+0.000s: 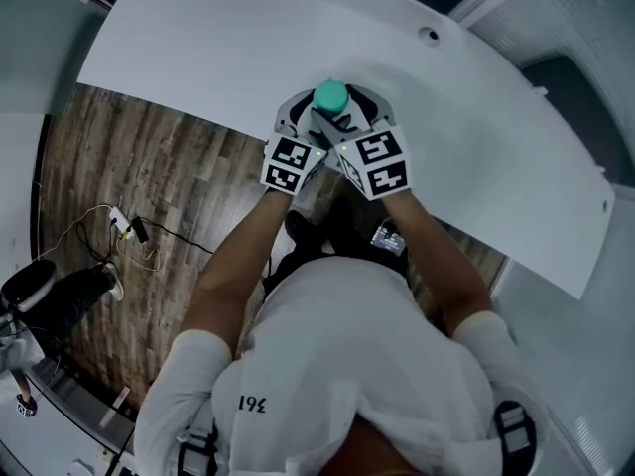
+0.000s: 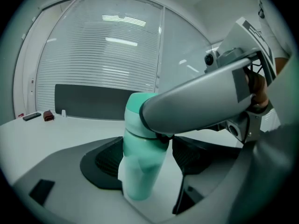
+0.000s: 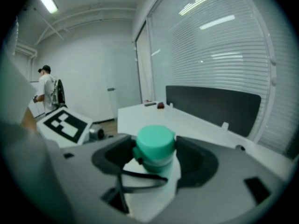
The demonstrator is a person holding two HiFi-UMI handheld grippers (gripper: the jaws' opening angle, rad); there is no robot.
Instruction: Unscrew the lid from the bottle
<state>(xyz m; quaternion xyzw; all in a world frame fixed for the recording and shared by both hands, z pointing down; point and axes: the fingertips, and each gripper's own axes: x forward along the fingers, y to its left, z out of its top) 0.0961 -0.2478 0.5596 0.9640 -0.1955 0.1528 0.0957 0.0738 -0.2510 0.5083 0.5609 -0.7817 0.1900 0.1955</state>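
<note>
A bottle with a pale body and a teal lid (image 1: pixel 330 95) stands upright on the white table (image 1: pixel 228 58), near its front edge. In the left gripper view the bottle (image 2: pixel 140 167) stands between the black pads (image 2: pixel 108 161) of my left gripper (image 2: pixel 149 158), with a visible gap on the right side; the jaws are open. My right gripper (image 3: pixel 156 161) comes in higher, at lid level, and its arm (image 2: pixel 201 97) crosses the left gripper view. The lid (image 3: pixel 155 146) sits between its open jaws without touching either pad. A thin black strap (image 3: pixel 140 177) hangs from the bottle's neck.
The table curves away to the back, with a small hole (image 1: pixel 429 36) in its top. A dark panel (image 2: pixel 88 101) stands at its far edge, with a remote (image 2: pixel 32 116) and a red item (image 2: pixel 48 115) beside it. Wooden floor with cables (image 1: pixel 124 231) lies at left. A person (image 3: pixel 46 91) stands far off.
</note>
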